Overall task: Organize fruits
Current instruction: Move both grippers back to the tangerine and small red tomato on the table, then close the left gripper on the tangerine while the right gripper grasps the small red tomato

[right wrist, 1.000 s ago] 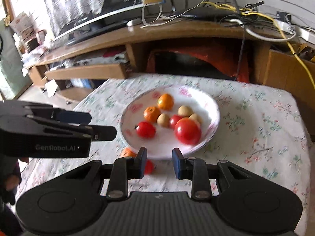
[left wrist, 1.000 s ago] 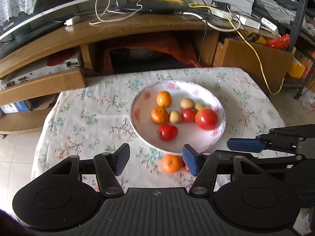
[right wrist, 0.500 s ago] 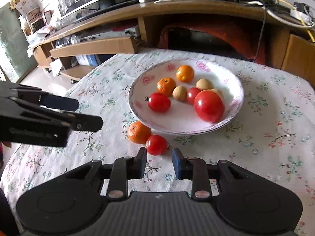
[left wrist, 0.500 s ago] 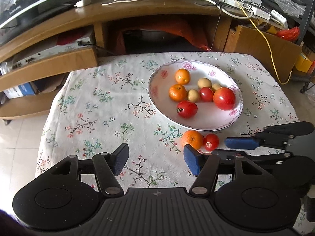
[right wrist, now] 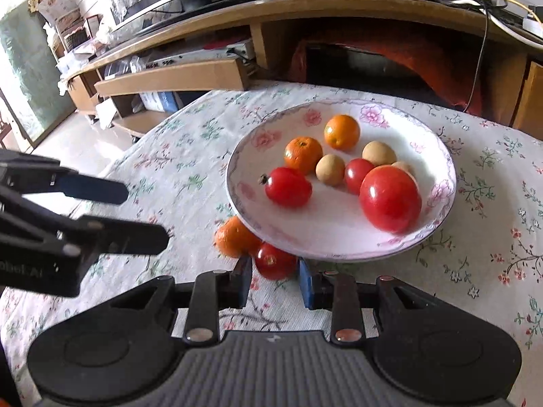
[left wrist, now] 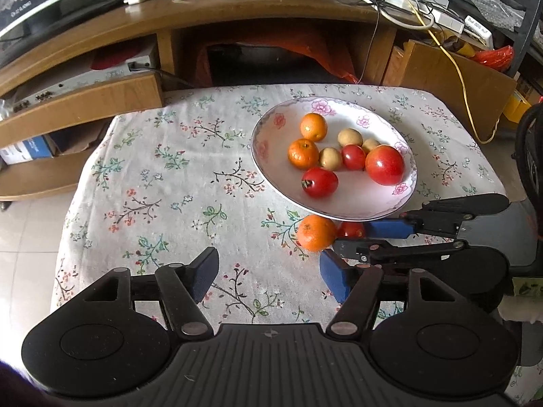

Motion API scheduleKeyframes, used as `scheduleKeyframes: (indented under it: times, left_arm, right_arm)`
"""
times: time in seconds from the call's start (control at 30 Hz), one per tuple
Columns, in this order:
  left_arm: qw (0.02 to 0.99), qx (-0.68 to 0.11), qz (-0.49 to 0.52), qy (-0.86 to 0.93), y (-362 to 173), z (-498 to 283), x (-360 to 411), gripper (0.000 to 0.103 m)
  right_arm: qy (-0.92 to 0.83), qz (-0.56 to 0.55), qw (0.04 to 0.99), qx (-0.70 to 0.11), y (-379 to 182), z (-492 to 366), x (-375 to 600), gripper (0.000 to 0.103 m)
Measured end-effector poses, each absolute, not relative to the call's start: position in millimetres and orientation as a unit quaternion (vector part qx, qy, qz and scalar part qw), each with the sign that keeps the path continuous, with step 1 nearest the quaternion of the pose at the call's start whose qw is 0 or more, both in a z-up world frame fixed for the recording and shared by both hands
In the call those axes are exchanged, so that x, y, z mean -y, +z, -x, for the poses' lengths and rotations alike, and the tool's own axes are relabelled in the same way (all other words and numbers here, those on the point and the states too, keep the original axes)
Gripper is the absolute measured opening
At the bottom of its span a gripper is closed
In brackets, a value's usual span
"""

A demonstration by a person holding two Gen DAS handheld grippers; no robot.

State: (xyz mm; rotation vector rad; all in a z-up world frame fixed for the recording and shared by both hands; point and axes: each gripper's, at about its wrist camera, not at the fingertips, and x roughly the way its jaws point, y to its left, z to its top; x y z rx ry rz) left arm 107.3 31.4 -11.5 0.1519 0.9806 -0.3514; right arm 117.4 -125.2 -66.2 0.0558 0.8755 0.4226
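Right wrist view looks down over the right gripper (right wrist: 274, 279), whose blue fingers (right wrist: 307, 285) stand close together on either side of a small red tomato (right wrist: 275, 260) lying on the bench (right wrist: 176, 156); whether the pads press on it I cannot tell. Touching that tomato on its left is a loose orange (right wrist: 230, 237), tucked just under the rim of the floral plate (right wrist: 437, 217). On the plate sit two oranges, three tomatoes (one much larger) and three small tan fruits.

At the left edge the left gripper (right wrist: 144, 215) hangs above the flowered cloth, its fingers apart and opening, with nothing between them. Its side carries pale lettering cut off by the frame; only "obot.AI" can be read. Behind the bench a wooden TV stand (right wrist: 305, 17) holds a screen whose bezel has small white writing, too blurred to read.

Left wrist view shows the orange (left wrist: 315, 233) just ahead of the left gripper's (left wrist: 269, 276) right finger.
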Motion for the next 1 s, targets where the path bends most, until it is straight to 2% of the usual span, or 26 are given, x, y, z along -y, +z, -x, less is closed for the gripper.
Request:
scheduleKeyframes:
  times: [0.13,0.2,0.57,0.8,0.83,0.9,0.97,1.0]
  left_arm:
    - [0.863,-0.467,-0.080,-0.172,-15,-108,-26,0.074]
    - [0.864,-0.465,-0.087,-0.173,-18,-109,-24,0.074]
    - [0.856,-0.466,-0.099,-0.199,-37,-118,1,0.073]
    - [0.854,-0.465,-0.107,-0.210,-48,-123,18,0.069]
    - [0.853,-0.465,-0.105,-0.212,-50,-124,20,0.068]
    - [0.851,-0.469,-0.108,-0.212,-55,-126,23,0.060]
    - [0.853,-0.464,-0.117,-0.208,-58,-126,26,0.058]
    - [0.854,-0.464,-0.116,-0.206,-57,-127,27,0.052]
  right_arm:
    - [0.197,-0.012,0.891,-0.408,-67,-115,121,0.029]
    - [0.197,-0.007,0.893,-0.405,-66,-112,120,0.026]
    - [0.173,-0.020,0.883,-0.435,-54,-93,145,0.026]
    - [0.157,-0.023,0.882,-0.444,-41,-79,165,0.026]
    - [0.157,-0.023,0.881,-0.445,-39,-77,166,0.026]
    - [0.157,-0.023,0.881,-0.447,-35,-74,169,0.026]
    - [0.154,-0.019,0.881,-0.447,-32,-72,170,0.026]
    - [0.153,-0.017,0.881,-0.447,-30,-71,170,0.026]
